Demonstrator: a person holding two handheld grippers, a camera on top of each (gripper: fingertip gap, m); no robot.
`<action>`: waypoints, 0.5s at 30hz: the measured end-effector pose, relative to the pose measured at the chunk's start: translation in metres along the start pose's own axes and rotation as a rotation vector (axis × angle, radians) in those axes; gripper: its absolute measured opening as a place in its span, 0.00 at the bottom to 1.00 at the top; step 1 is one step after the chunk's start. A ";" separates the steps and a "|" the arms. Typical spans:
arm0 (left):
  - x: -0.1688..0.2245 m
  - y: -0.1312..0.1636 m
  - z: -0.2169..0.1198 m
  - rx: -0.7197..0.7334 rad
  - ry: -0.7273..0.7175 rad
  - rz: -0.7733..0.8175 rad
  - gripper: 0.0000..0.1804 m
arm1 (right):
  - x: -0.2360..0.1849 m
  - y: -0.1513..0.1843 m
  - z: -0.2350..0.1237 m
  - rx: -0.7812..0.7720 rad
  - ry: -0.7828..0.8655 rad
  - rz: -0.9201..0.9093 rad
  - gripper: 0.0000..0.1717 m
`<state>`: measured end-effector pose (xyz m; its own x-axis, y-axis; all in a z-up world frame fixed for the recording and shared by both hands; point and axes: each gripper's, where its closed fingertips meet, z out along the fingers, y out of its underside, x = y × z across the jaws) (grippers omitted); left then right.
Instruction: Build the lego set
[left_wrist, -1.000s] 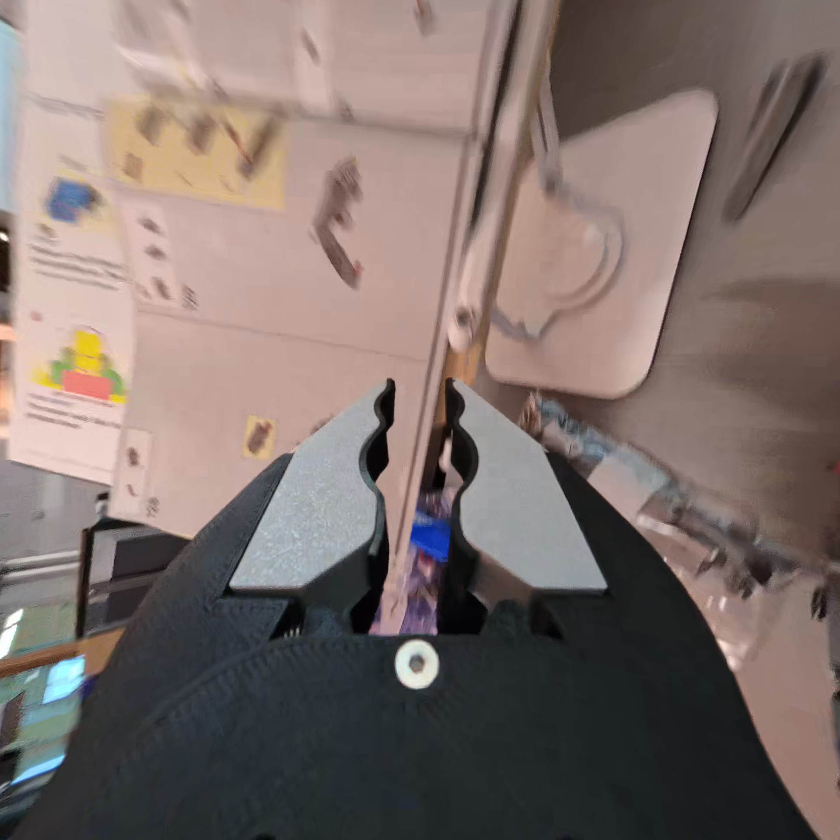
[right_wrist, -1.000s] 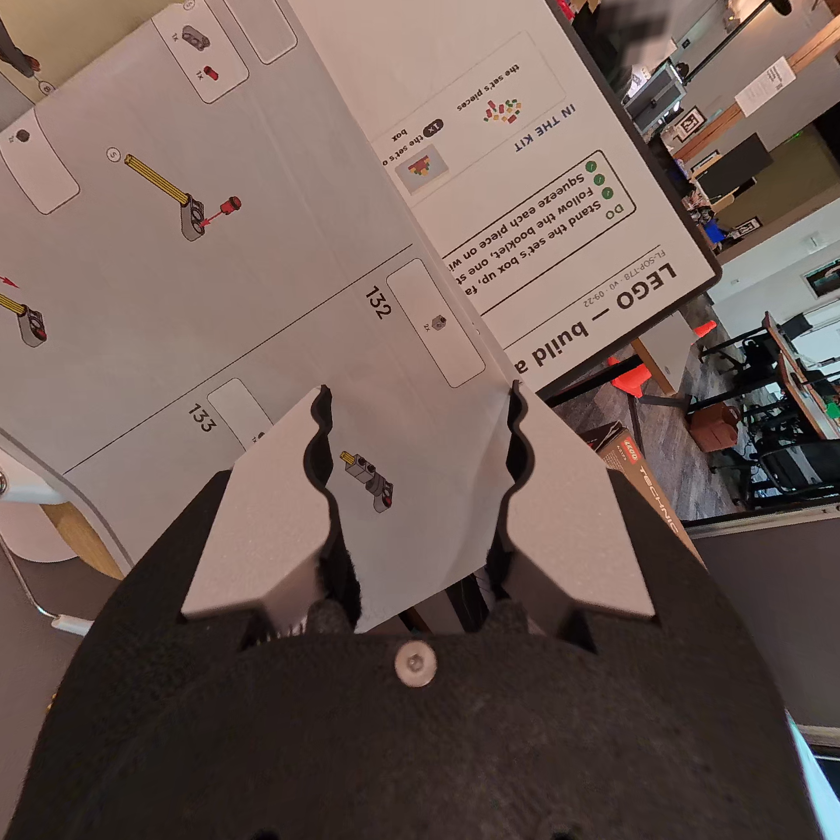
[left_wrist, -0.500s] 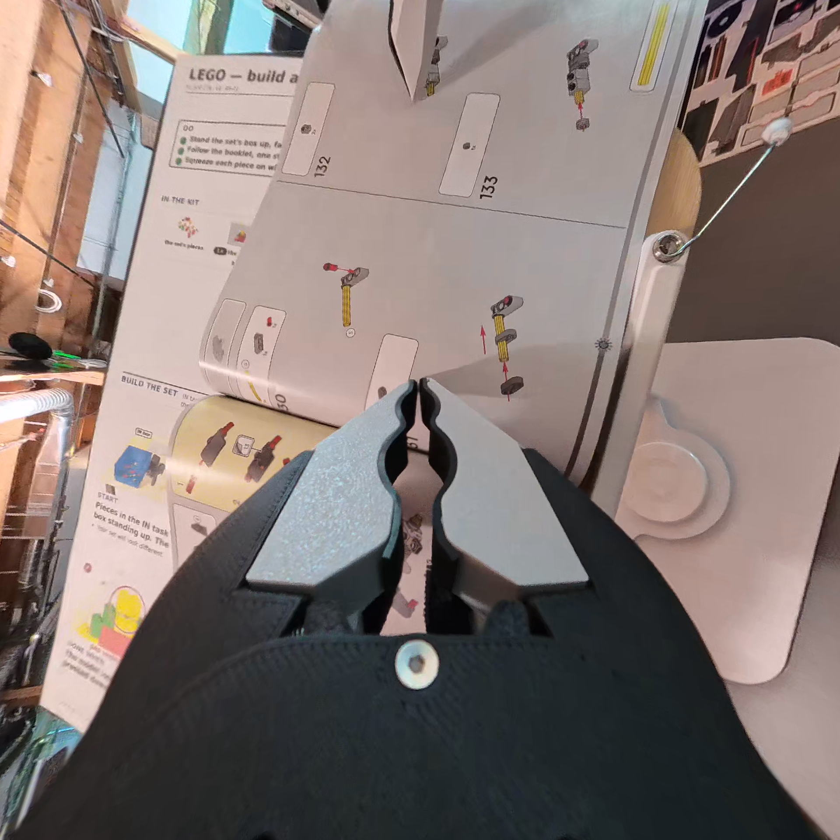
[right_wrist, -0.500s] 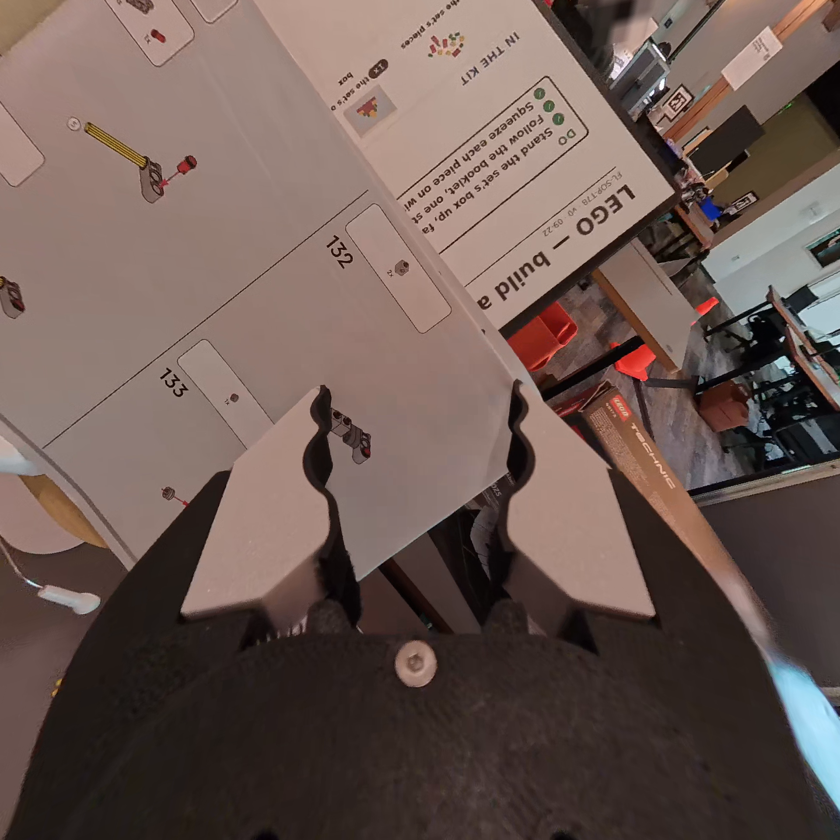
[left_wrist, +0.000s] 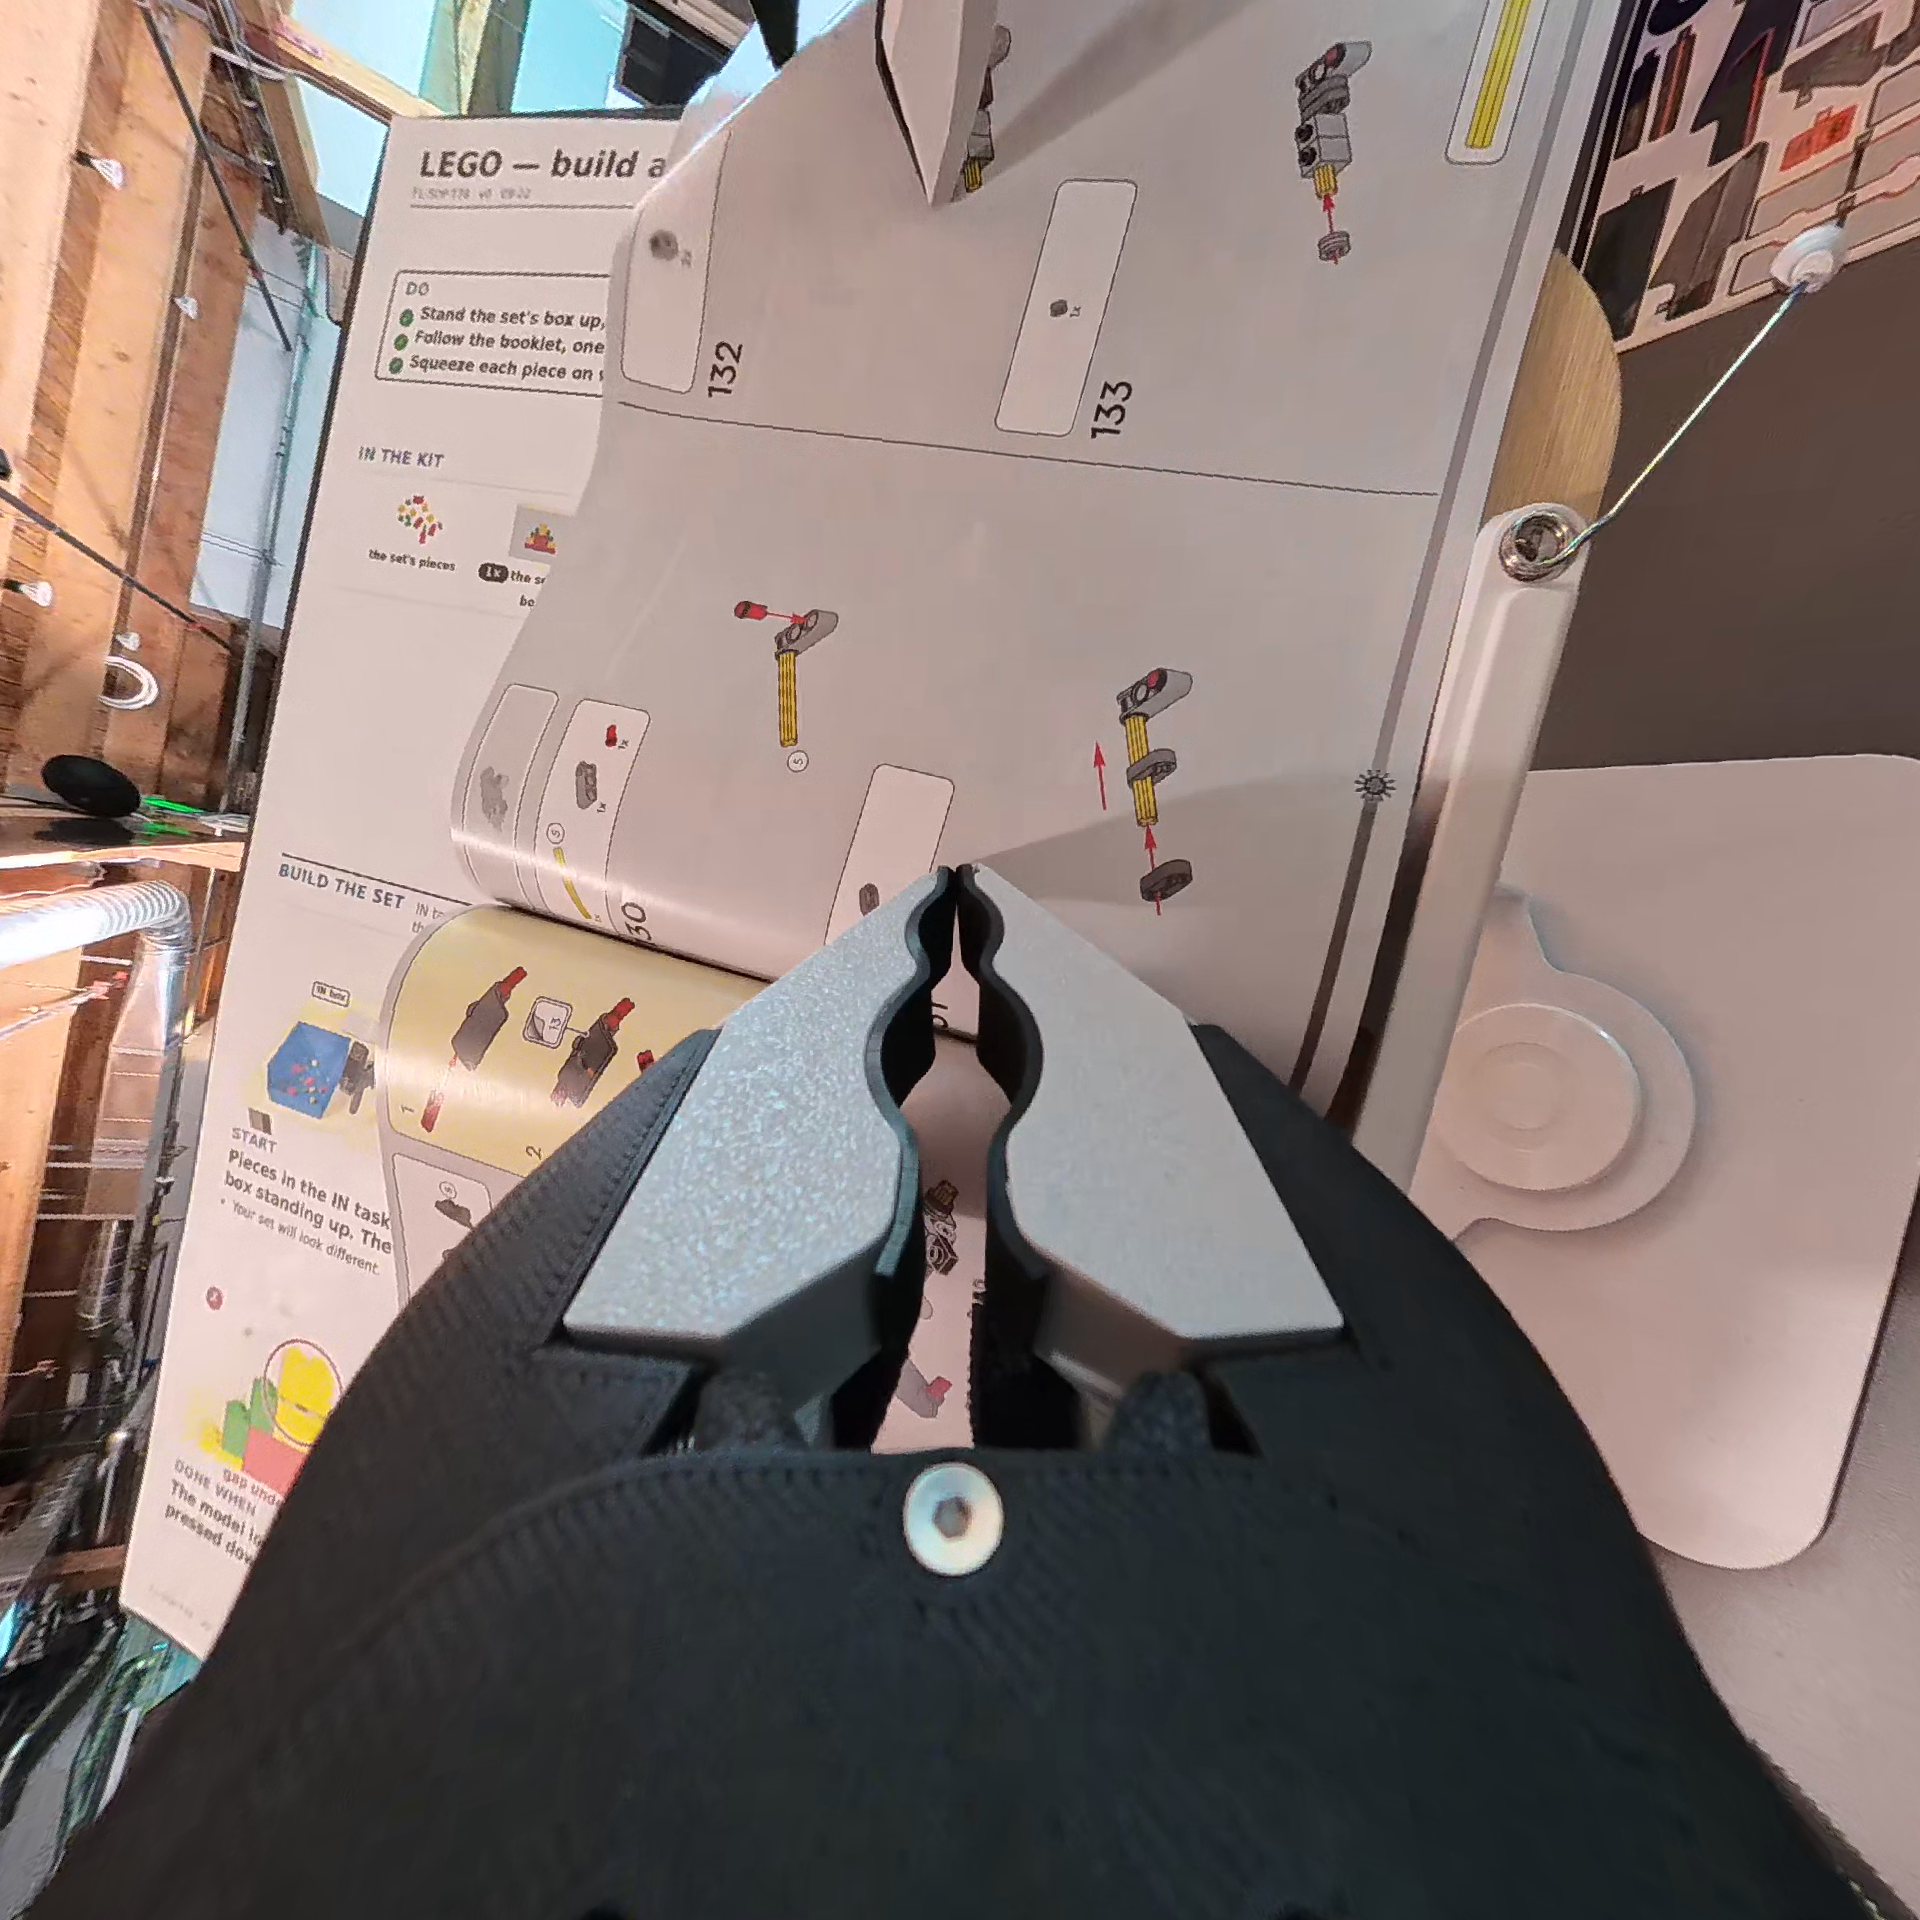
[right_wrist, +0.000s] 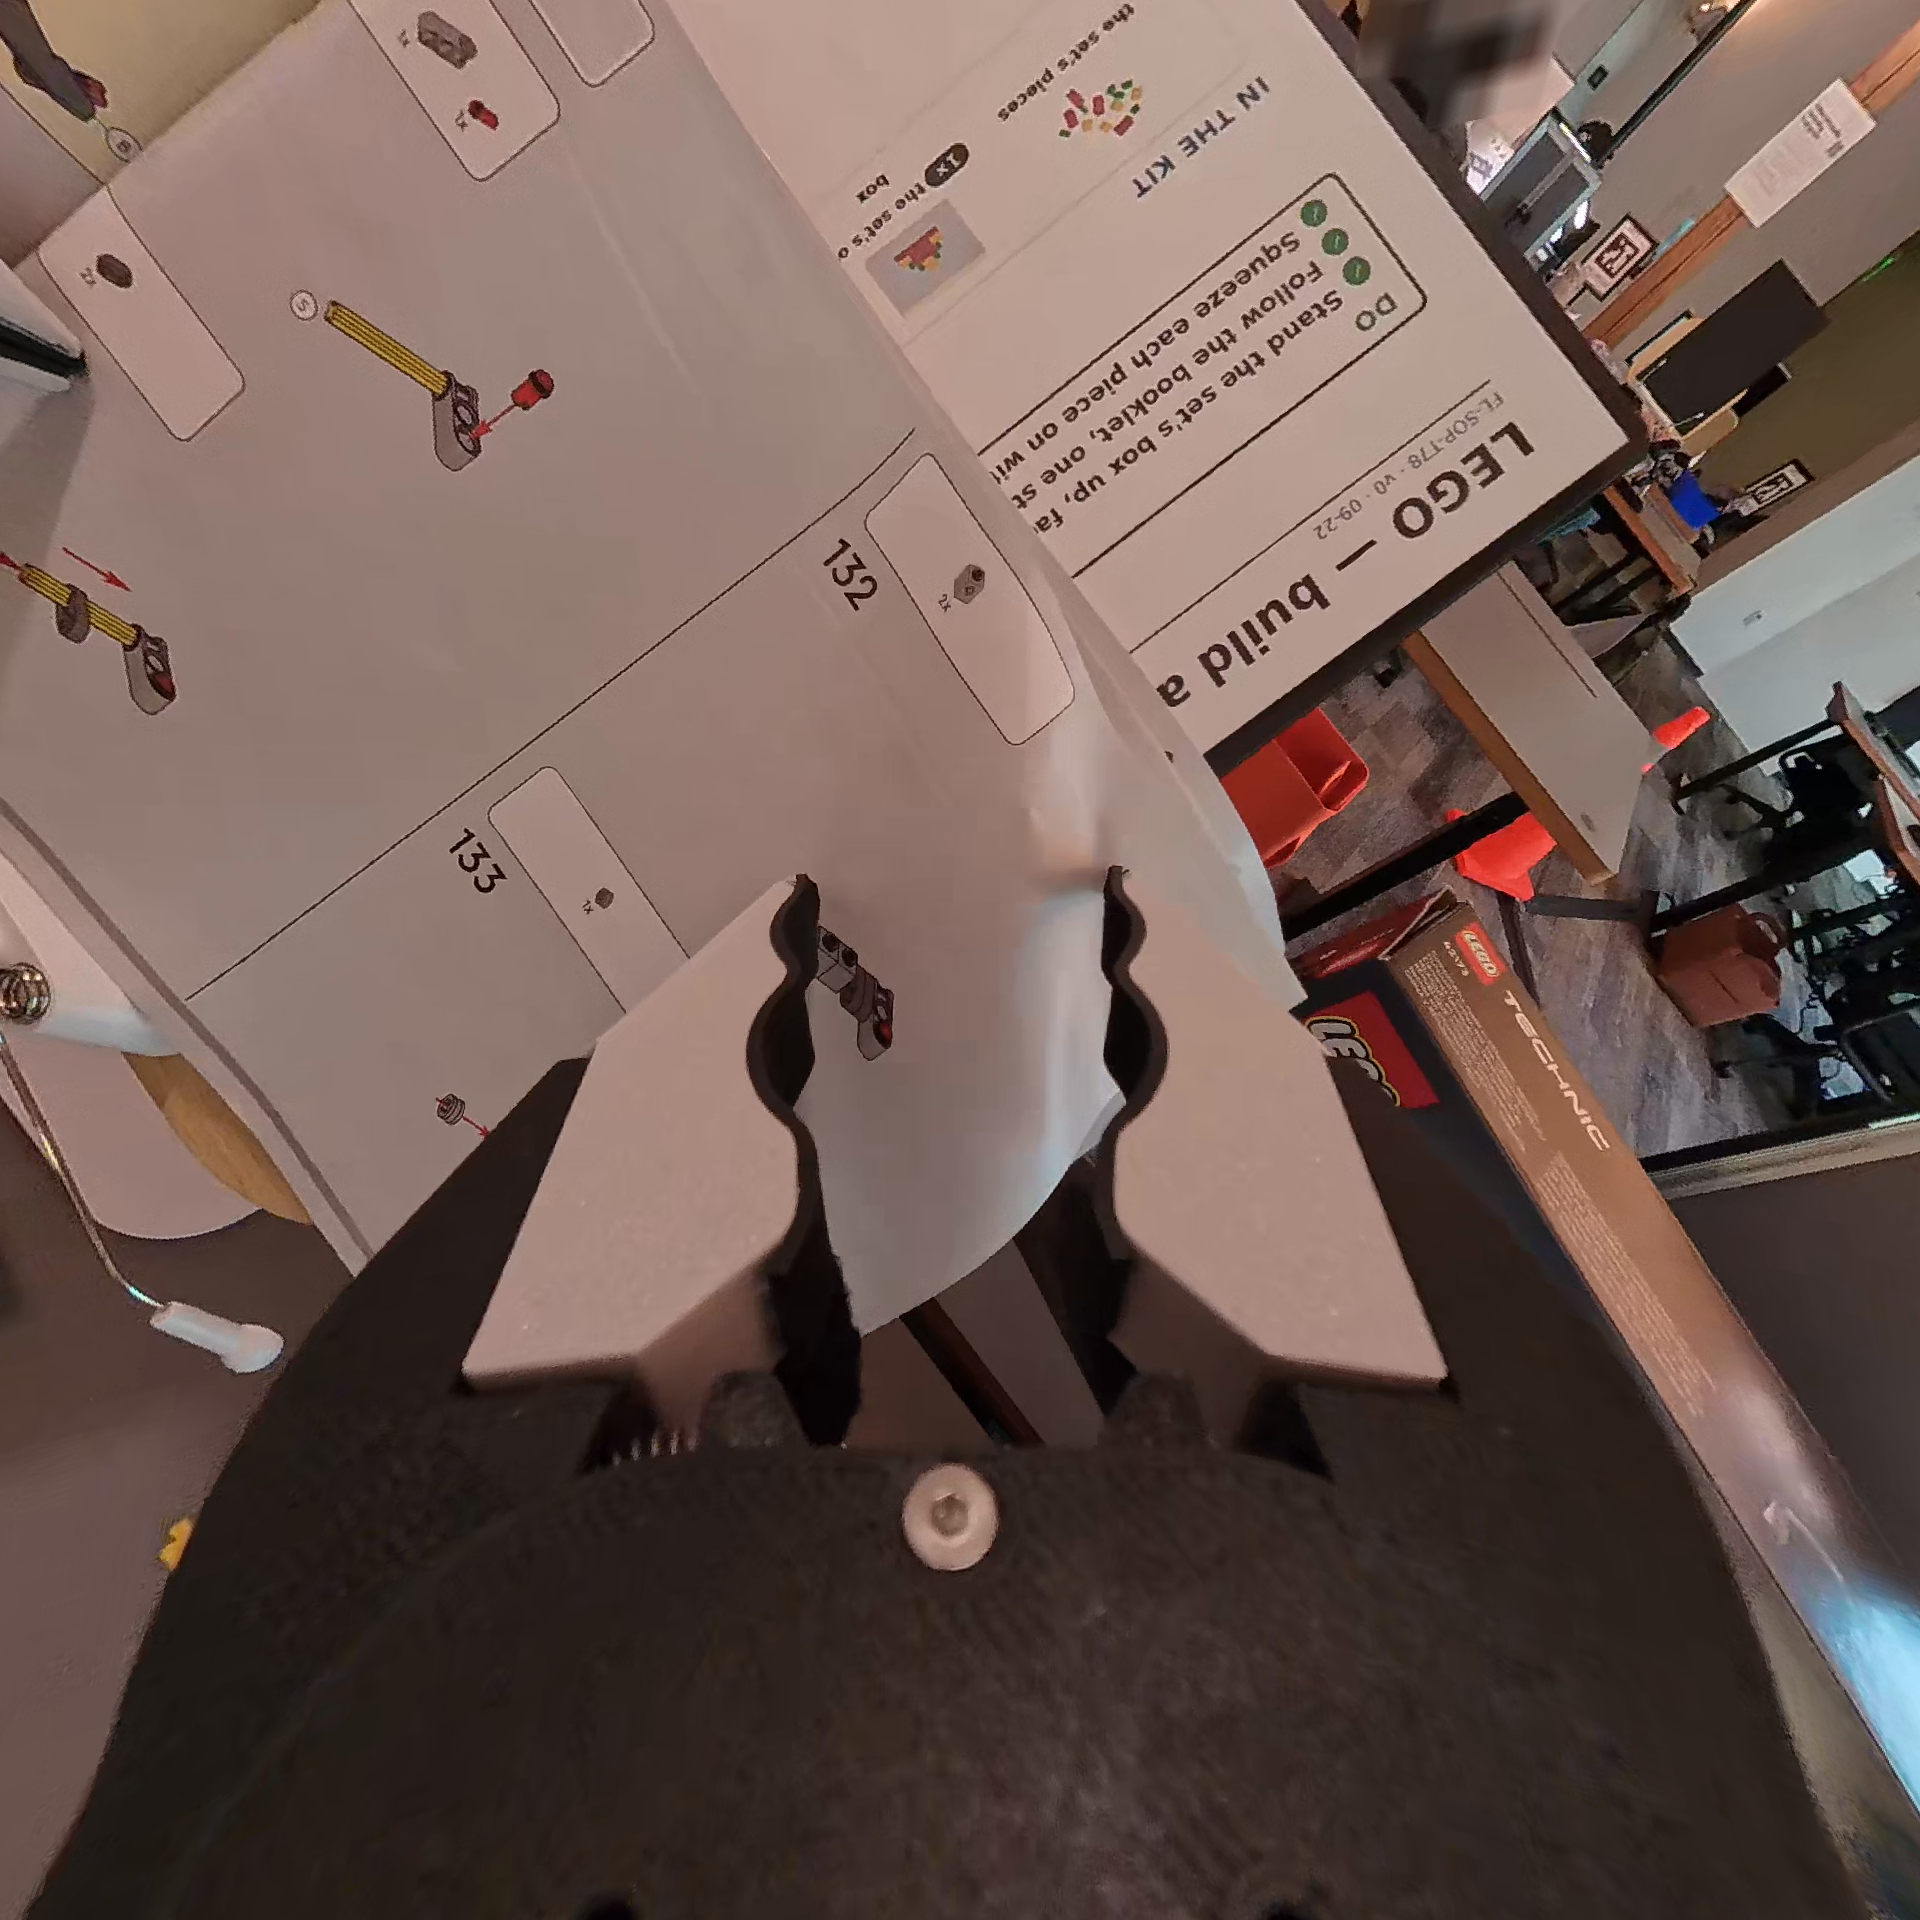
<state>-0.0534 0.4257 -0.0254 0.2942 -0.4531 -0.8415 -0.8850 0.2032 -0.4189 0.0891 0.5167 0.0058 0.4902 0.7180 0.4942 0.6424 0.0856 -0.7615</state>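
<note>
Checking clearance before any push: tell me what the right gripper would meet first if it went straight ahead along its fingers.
Most likely the open booklet page: it fills the view just beyond the right gripper, whose fingers stand apart. Its curling edge already seems to lie by the right fingertip, though depth is unclear.

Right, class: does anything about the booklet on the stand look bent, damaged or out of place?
Yes. The open page is not flat: its free edge bows off the stand, and a crease puckers it beside a fingertip of the open right gripper. A yellow page beneath curls too.
</note>
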 end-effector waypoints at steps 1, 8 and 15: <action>0.000 0.000 0.000 0.000 0.001 0.002 0.00 | -0.001 0.000 0.000 -0.003 0.004 -0.015 0.29; 0.002 -0.001 0.000 -0.002 -0.001 0.025 0.00 | -0.016 -0.003 -0.007 -0.027 0.070 -0.180 0.01; 0.002 -0.001 -0.003 0.019 -0.009 0.008 0.00 | -0.066 -0.027 -0.038 -0.032 -0.150 -0.160 0.00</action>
<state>-0.0527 0.4223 -0.0260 0.2909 -0.4433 -0.8479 -0.8803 0.2231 -0.4186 0.0622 0.4406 0.0099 0.2888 0.7921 0.5377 0.7247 0.1862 -0.6634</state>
